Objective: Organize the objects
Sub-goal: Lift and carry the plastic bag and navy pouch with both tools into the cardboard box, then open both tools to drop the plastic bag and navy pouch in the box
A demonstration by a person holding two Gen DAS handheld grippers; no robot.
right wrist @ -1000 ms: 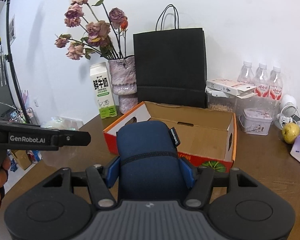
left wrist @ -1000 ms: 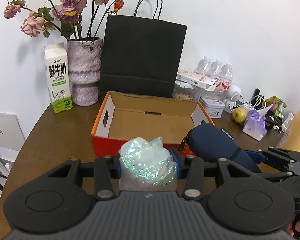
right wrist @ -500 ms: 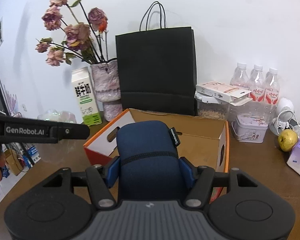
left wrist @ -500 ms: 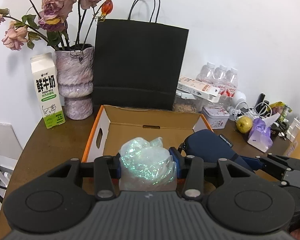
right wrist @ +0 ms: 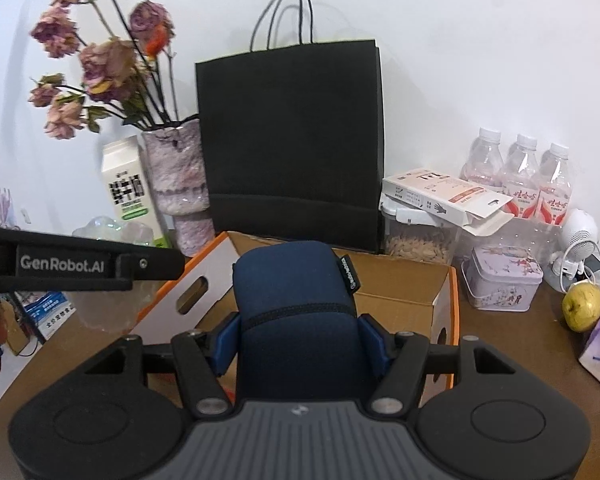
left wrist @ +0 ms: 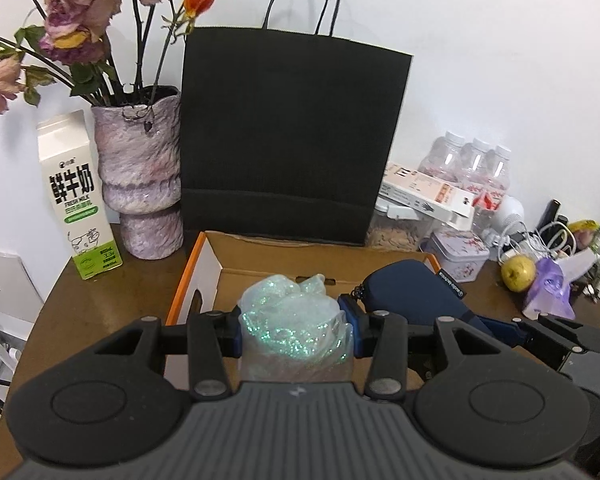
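Observation:
My left gripper point(left wrist: 296, 330) is shut on a crumpled glittery clear plastic bag point(left wrist: 296, 322), held over the near left part of an open cardboard box point(left wrist: 320, 258) with orange edges. My right gripper point(right wrist: 300, 338) is shut on a navy blue padded pouch point(right wrist: 296, 304), which hangs over the same box point(right wrist: 404, 280). In the left wrist view the pouch point(left wrist: 412, 294) and the right gripper's fingers point(left wrist: 556, 334) show at the right. In the right wrist view the left gripper's black finger point(right wrist: 80, 264) crosses the left side, with a hand at the left edge.
Behind the box stand a black paper bag point(left wrist: 292, 140), a mauve vase point(left wrist: 142, 176) of dried roses and a milk carton point(left wrist: 78, 196). To the right are water bottles point(right wrist: 520, 176), a seed jar point(right wrist: 416, 240), a floral tin point(right wrist: 504, 280), a pear point(right wrist: 582, 306), cables and a tissue pack point(left wrist: 548, 290) on the brown table point(left wrist: 112, 300).
Both grippers have moved forward toward the box and the wall, each keeping its load. The box and black bag loom closer; both loads now sit over the box.

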